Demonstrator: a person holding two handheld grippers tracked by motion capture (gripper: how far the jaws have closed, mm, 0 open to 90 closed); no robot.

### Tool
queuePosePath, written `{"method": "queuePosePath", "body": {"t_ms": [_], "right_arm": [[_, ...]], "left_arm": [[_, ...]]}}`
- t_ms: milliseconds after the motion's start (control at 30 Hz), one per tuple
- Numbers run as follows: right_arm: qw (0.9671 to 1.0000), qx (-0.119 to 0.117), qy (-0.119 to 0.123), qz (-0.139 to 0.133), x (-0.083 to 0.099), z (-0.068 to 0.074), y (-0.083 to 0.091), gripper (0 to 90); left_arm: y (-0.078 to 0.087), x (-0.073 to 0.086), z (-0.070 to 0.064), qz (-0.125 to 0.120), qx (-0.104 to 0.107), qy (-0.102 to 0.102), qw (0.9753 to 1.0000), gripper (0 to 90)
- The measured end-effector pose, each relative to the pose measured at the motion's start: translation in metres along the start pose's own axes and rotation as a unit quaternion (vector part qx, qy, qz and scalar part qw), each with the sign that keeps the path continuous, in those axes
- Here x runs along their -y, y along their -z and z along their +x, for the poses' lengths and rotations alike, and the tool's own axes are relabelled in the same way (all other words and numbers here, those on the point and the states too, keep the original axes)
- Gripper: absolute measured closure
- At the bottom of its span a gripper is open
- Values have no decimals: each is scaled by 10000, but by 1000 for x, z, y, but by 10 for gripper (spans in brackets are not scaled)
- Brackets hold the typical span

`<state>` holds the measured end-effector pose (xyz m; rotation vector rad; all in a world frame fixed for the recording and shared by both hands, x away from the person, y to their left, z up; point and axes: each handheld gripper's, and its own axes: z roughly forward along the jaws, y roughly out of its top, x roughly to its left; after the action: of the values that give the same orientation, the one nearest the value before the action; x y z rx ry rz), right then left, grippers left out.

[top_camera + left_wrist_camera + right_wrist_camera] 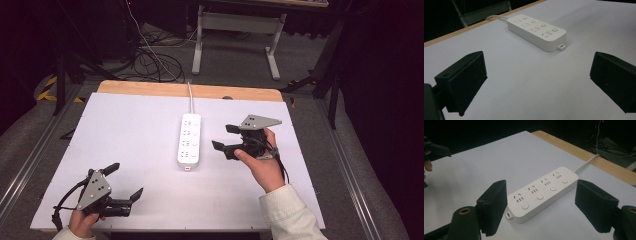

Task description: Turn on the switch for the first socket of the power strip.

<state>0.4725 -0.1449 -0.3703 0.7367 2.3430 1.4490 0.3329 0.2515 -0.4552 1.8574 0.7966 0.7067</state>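
- The power strip (190, 140) lies flat near the middle of the counter (125, 130), white w/ four sockets and four round buttons; its cord (189, 92) goes off the far edge.
- Long axis of the strip runs near-to-far from the person's side, so its long sides face left and right.
- The right tongs (223, 137) are just beside the strip, on its right long side, w/ the tips pointing toward it. A small gap is there, no touch.
- In the right gripper view the strip (542, 192) sits between the two black jaws but farther ahead, approx. diagonal, with the small tab end nearest to the camera.
- The right tongs are spread wide and hold nothing. The right hand (262, 167) grips the handle from the near side; the forearm in a pale sleeve (290, 212) comes up from the bottom edge.
- The left tongs (125, 182) hover low at the near left corner of the counter, well apart from the strip. Also spread, nothing between them.
- From the left gripper view the strip (536, 31) lies far ahead and a bit to the right of centre, seen end-on at an angle.
- My judgement: the right hand is clearly the nearer one, so the coming move is probably its; the tongs must go sideways to the left and down, either to close across the strip's short width or to press a button. The left hand looks like waiting.
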Motion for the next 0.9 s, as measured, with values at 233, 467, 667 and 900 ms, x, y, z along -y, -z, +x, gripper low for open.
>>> {"method": "queuePosePath", "body": {"t_ms": [233,467,667,900], "right_arm": [[10000,-29,9,-28,19,10,16,197],[10000,74,-44,-23,43,11,30,116],[9996,-71,-151,-211,65,12,39,108],[9995,-154,-230,-128,90,13,39,110]], "left_arm": [[0,0,0,11,-6,26,10000,15],[1,0,-1,10,-25,70,10000,15],[2,-1,-1,19,-53,32,10000,14],[4,-2,0,6,-63,39,10000,14]]}}
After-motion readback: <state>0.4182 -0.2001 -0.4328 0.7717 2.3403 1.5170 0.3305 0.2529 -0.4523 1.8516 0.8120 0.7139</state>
